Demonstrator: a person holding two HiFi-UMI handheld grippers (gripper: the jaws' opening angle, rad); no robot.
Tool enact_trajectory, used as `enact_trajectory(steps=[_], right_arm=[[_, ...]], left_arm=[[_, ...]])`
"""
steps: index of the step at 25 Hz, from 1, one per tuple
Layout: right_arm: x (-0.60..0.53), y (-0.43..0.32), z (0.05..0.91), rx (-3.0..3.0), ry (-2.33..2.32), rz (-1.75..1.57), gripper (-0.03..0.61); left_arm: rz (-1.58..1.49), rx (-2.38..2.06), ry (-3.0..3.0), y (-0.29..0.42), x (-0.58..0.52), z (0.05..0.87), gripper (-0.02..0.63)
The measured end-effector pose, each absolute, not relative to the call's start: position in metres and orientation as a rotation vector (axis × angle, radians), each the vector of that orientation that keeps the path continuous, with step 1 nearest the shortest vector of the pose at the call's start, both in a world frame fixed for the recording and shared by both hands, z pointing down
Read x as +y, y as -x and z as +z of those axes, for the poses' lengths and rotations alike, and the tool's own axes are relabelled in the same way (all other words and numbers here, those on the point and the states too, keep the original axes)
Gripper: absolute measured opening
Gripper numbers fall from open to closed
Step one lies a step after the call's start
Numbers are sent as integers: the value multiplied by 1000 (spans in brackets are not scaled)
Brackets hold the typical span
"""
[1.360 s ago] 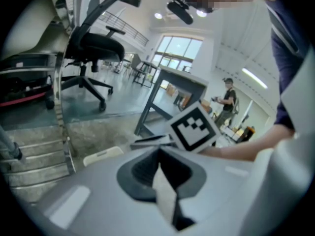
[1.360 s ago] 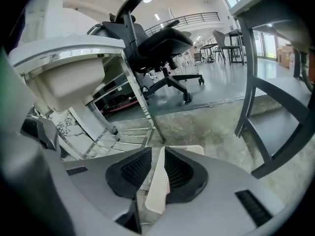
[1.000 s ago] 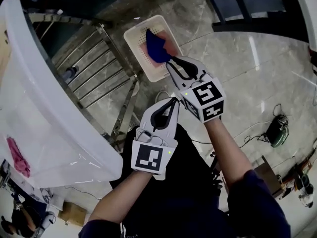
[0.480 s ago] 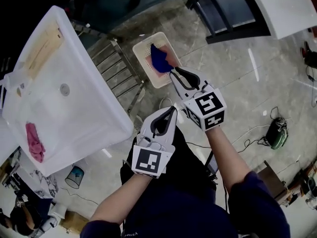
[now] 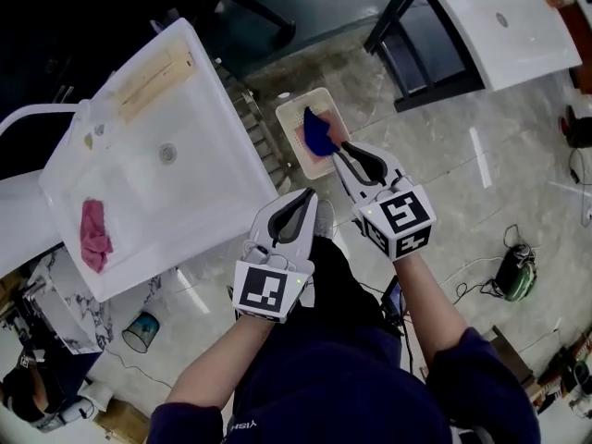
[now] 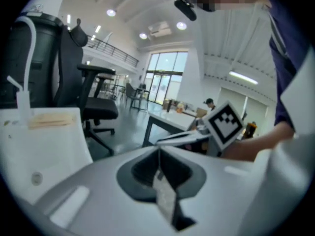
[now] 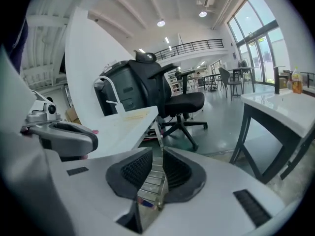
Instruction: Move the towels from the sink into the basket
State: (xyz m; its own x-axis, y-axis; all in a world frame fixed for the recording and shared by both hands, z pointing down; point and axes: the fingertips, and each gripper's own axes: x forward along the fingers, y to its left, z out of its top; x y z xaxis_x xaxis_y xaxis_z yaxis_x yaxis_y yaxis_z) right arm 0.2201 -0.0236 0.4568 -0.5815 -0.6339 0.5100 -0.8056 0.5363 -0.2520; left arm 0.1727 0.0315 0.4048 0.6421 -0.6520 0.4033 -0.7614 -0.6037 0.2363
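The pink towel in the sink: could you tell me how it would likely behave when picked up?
The pink towel lies crumpled, so it is probably floppy and would drape. It looks thin, likely light.

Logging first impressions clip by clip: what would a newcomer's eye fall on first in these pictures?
The left gripper and right gripper stand side by side at the centre of the head view, each with jaws together and nothing between them. Just beyond them a blue towel lies in the cream basket on the floor. At the left, a pink towel lies in the white sink.
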Motion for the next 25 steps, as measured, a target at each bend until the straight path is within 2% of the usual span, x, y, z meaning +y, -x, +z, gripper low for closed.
enact_trajectory(steps=[10, 25], right_arm=[[-6, -146, 349, -2593, -1018, 485, 64], [19, 21, 284, -2667, -849, 344, 64]], left_arm=[[309, -1346, -2501, -96, 44, 316, 8], [259, -1491, -2458, 77, 67, 277, 8]])
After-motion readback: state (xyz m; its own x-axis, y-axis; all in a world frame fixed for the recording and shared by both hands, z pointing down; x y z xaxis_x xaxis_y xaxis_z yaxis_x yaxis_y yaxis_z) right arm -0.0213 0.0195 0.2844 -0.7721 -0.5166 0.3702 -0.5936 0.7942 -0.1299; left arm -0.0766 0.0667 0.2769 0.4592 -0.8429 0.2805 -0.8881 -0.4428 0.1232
